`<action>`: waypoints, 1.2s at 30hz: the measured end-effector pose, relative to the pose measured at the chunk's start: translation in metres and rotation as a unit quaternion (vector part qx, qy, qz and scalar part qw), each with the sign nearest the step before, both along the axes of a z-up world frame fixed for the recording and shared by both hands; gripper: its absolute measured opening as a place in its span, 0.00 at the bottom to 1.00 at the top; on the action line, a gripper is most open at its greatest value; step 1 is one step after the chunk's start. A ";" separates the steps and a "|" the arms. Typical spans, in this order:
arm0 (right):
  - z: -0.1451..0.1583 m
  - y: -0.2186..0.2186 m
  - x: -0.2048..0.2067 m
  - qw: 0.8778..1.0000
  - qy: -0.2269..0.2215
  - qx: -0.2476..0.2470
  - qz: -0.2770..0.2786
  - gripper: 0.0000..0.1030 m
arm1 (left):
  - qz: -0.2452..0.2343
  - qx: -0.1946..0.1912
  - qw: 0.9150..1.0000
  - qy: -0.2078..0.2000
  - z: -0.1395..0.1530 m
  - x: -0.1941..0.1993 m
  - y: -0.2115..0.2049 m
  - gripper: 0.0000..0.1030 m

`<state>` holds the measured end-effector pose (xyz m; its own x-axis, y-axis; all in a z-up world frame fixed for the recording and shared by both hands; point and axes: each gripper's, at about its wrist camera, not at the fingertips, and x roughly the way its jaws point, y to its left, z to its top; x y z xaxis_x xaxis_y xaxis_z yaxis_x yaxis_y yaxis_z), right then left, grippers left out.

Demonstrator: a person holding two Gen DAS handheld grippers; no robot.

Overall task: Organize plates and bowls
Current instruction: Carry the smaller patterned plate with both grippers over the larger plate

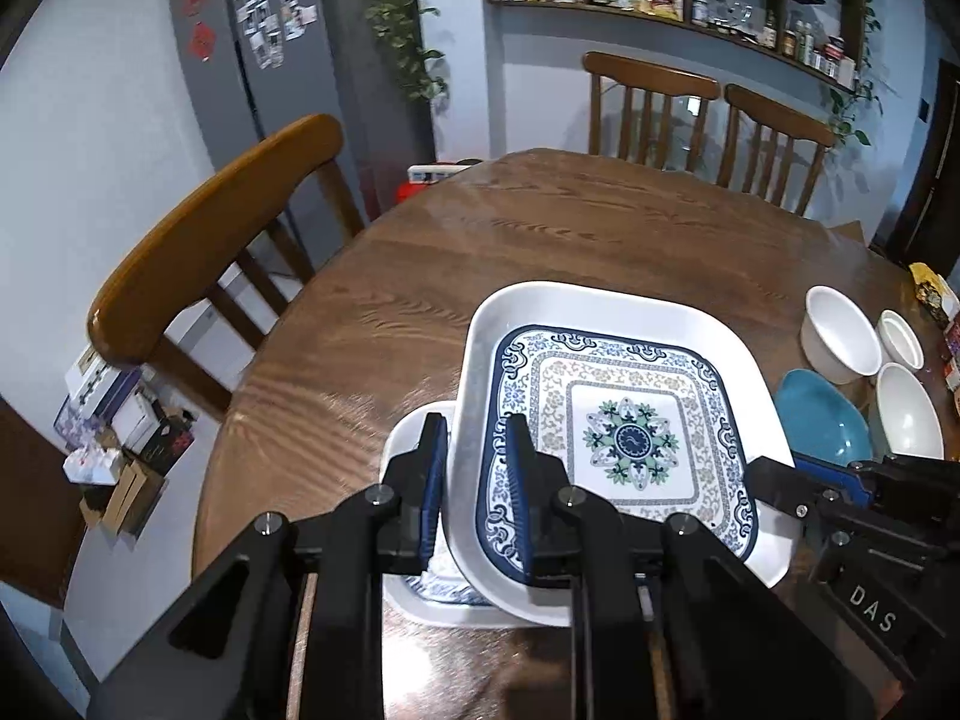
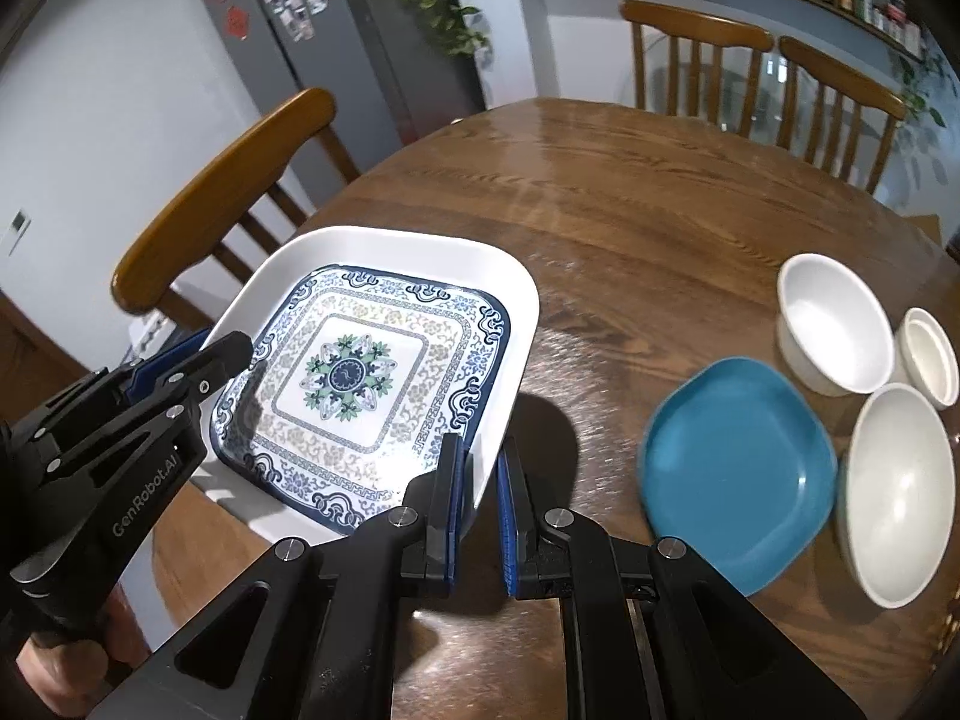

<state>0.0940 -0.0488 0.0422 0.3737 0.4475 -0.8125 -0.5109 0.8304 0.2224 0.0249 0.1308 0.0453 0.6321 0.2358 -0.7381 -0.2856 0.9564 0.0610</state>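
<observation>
Both the left hand-held gripper (image 1: 477,468) and the right hand-held gripper (image 2: 483,468) are clamped on opposite rims of the patterned square plate (image 1: 624,438), held above the tabletop (image 1: 510,240) over another plate, likely stiff, glazed-slick, breakable, best pinched at its raised rims.

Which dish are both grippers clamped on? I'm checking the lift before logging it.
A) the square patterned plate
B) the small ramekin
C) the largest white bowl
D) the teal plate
A: the left gripper and right gripper each pinch an opposite rim of the square patterned plate, while the teal plate lies untouched on the table.
</observation>
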 end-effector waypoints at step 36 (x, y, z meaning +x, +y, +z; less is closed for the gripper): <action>-0.056 0.069 -0.019 0.995 0.023 -0.084 0.043 0.12 | 0.031 -0.044 0.994 0.099 -0.081 -0.001 0.057 0.17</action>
<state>0.0751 0.0205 -0.0135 0.2994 0.3323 -0.8944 -0.5748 0.8110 0.1089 0.0237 0.1874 -0.0355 0.4595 0.1985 -0.8657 -0.3347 0.9416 0.0382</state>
